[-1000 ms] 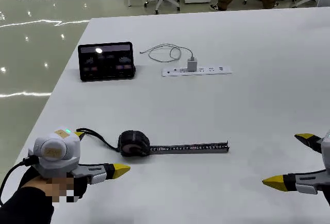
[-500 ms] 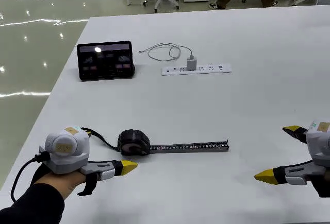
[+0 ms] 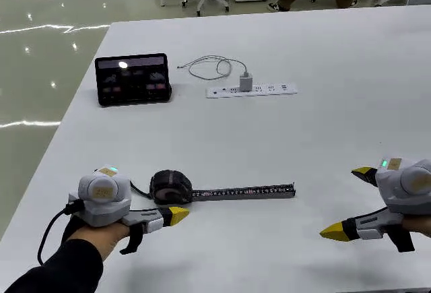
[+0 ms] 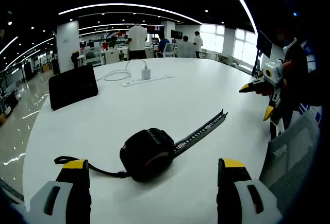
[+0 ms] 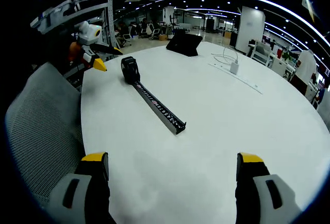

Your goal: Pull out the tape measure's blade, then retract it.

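One tape measure [image 3: 172,186] sits on the white table [image 3: 323,104], close to the near edge on the left side. It has a black round case, and its blade [image 3: 244,191] is pulled out and lying flat along the tabletop, running off to the right. A thin black strap [image 4: 87,166] trails from the case on the opposite side from the blade.

The left gripper [image 4: 154,165] is right by the case. In the left gripper view the case sits just ahead of it, lined up with the gap between the yellow-tipped jaws. The jaws are spread wide with nothing in them, and as far as I can see they aren't touching the case.

The right gripper [image 3: 348,202] hovers well apart from the blade's free end, out on the right side of the table. Its jaws are also spread wide and hold nothing. From the right gripper view the blade's end points roughly toward it.

Further back on the table there's a dark tablet [image 3: 133,79] propped up with its screen lit. Beside it lies a white power strip [image 3: 250,90] with a charger [image 3: 246,81] plugged in and a looped cable [image 3: 209,67].
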A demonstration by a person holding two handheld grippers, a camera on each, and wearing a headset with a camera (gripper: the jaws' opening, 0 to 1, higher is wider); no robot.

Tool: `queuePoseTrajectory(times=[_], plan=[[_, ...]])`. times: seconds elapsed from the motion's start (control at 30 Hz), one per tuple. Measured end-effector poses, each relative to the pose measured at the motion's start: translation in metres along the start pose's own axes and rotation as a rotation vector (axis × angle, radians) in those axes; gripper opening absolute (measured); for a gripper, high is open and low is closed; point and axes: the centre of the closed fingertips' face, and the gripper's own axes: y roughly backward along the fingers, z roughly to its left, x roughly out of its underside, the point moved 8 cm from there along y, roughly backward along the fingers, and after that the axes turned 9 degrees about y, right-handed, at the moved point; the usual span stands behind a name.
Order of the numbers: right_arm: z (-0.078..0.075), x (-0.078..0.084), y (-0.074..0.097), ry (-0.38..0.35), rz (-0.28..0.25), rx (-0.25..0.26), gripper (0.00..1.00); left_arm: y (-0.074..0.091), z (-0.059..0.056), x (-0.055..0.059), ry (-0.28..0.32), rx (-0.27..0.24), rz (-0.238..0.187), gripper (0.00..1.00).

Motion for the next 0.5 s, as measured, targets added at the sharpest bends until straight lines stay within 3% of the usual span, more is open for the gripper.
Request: queuePoseTrajectory(times=[0.23,0.33,0.5], plan=[[-0.004,-0.011,-0.011,0.042,0.013,-0.031,0.99,-0.011,-0.007,-0.002,0.002,-0.004,-0.008,1.00],[-0.006,-0.014,-0.016,0.058,0.021,-0.045,0.99,-0.016,-0.005,-0.003,0.030,-0.029,-0.035,1.00],[-0.012,-0.015,-0.026,0.083,0.040,-0.069,0.98,-0.024,-0.007,-0.001,0.028,-0.036,-0.026,1.00]])
